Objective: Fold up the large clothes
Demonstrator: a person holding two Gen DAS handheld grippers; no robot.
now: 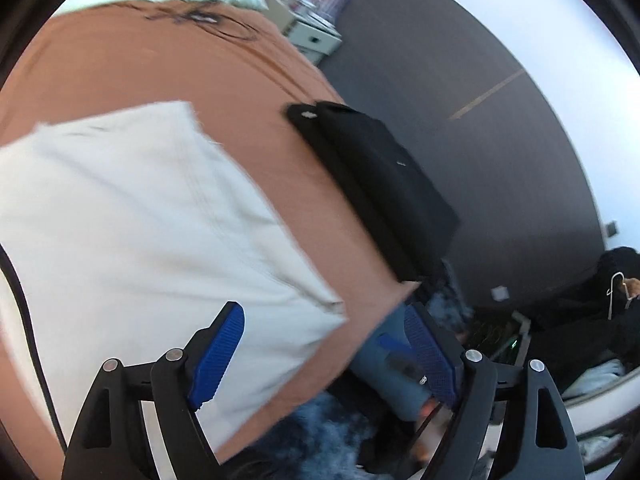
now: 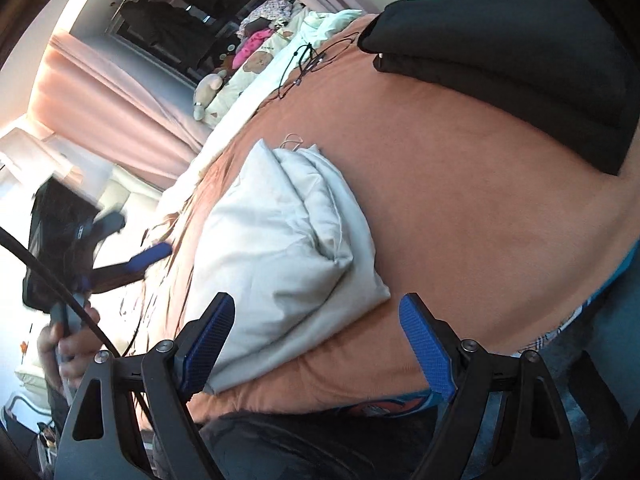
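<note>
white garment lies folded on the bed, just ahead of both spread grippers

the folded white garment (image 2: 280,248) rests on the orange bedsheet (image 2: 460,200), its long axis running from 7 to 1 o'clock in the right wrist view. the right gripper (image 2: 316,344) is wide apart and holds nothing, the bundle's near corner between its jaws. the left gripper (image 1: 324,356), also spread and empty, has the cloth at 11 o'clock. the right one seems nearer.
</note>
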